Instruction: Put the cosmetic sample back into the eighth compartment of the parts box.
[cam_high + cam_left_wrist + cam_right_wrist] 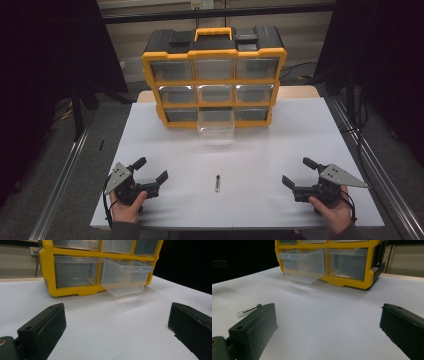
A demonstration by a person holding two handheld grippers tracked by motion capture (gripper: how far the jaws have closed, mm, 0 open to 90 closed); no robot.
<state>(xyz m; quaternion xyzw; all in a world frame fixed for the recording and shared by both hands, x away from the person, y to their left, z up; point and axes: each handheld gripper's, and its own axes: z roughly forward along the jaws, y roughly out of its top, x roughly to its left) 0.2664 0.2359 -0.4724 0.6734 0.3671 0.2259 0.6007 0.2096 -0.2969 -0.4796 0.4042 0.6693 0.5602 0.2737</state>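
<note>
Centrally, small vial (217, 183) between both claws.

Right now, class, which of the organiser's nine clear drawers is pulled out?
The bottom-row middle drawer: it juts forward from the yellow organiser over the table, while the other eight sit flush.

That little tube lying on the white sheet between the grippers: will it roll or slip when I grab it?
The small tube looks slim and round, so a nudge would probably roll it sideways. It appears glassy in the right gripper view, so possibly slippery and fragile. It lies flat on the white sheet, leaving little to grip.
</note>
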